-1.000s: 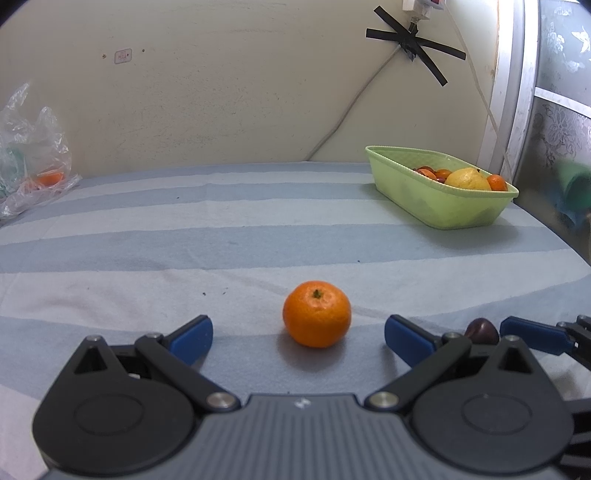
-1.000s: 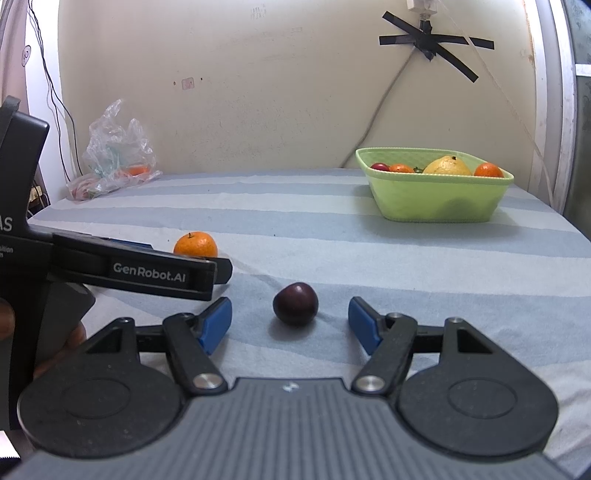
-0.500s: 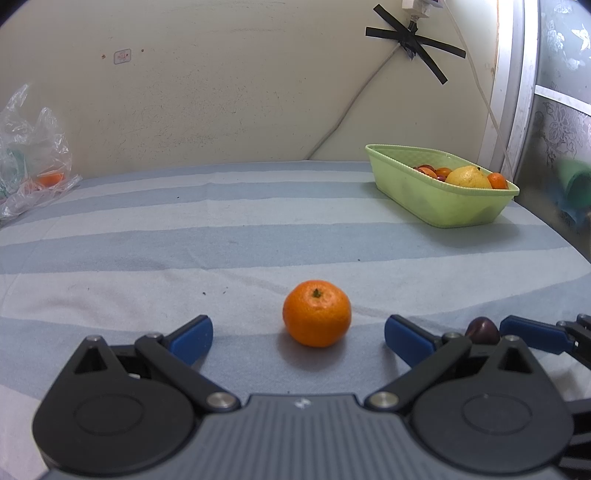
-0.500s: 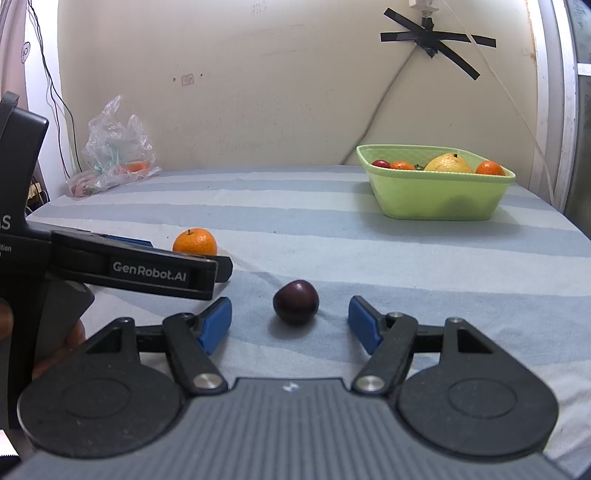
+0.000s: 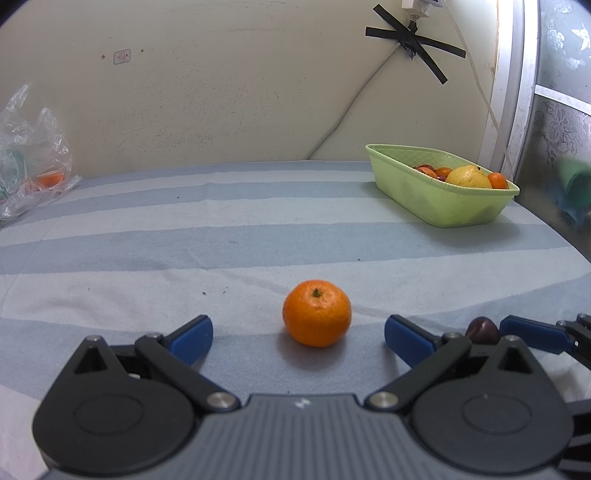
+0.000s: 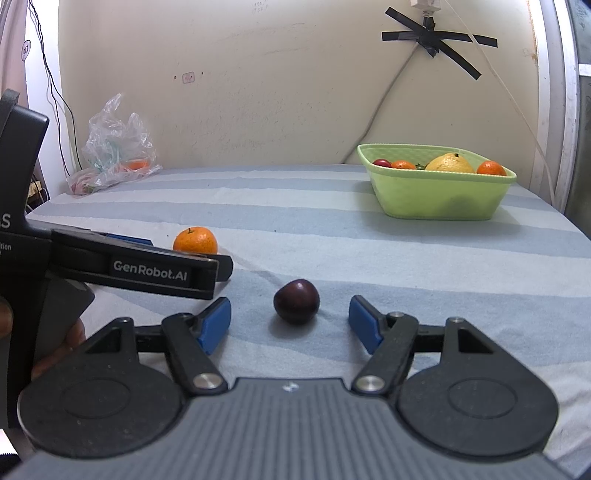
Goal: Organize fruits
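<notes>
A tangerine (image 5: 316, 317) rests on the striped cloth, just ahead of and between the blue pads of my left gripper (image 5: 298, 335), which is open and not touching it. In the right wrist view a dark plum (image 6: 296, 301) lies between the wide-apart pads of my right gripper (image 6: 290, 323), with a gap on each side. That view also has the tangerine (image 6: 195, 240) behind the left gripper's black body. The plum (image 5: 482, 329) peeks past the left gripper's right finger. A green basket (image 6: 437, 199) holding a yellow fruit, tangerines and a red fruit stands at the far right.
A crumpled plastic bag (image 6: 112, 155) with something orange inside lies at the far left by the wall. A cable taped with black strips (image 6: 432, 35) runs down the wall behind the basket (image 5: 443, 201). A hand (image 6: 55, 350) holds the left gripper's handle.
</notes>
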`<state>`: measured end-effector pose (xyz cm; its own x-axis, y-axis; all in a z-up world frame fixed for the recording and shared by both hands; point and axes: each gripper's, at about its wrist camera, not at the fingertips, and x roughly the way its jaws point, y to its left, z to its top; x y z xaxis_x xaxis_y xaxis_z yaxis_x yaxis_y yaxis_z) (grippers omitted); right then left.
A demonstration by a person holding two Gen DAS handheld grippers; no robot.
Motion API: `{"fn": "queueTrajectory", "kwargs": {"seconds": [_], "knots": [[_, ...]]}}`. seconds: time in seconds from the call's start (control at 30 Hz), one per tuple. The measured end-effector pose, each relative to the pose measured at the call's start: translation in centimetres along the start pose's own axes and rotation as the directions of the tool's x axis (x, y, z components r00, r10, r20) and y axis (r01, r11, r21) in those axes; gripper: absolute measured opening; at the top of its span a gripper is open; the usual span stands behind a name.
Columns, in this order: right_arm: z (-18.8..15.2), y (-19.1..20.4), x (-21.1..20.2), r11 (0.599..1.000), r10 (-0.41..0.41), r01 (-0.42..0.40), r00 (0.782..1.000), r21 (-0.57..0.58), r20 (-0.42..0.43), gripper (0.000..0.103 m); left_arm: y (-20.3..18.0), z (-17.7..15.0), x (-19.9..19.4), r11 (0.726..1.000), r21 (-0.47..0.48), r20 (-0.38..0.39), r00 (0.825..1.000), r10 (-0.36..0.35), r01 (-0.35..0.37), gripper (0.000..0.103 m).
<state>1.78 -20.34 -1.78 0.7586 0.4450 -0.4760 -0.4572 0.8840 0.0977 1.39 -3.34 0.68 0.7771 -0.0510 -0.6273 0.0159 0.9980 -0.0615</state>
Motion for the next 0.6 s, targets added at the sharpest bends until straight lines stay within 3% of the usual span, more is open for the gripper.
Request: {"fn": "queueTrajectory", "kwargs": {"seconds": [0.27,0.6], "knots": [[0.0,0.1,0.1,1.000,0.004,-0.005,1.000,-0.023,-0.016,0.076,0.4,-0.1,0.1,1.000,-0.012,0.002,1.000,-0.015,0.015,0.103],[-0.2,0.3,-0.3,0.997,-0.023,0.021,0.999,-0.072,-0.026,0.076,1.5,0.2,-0.4,0.995,-0.022,0.007,0.995,-0.098,0.098,0.103]]}}
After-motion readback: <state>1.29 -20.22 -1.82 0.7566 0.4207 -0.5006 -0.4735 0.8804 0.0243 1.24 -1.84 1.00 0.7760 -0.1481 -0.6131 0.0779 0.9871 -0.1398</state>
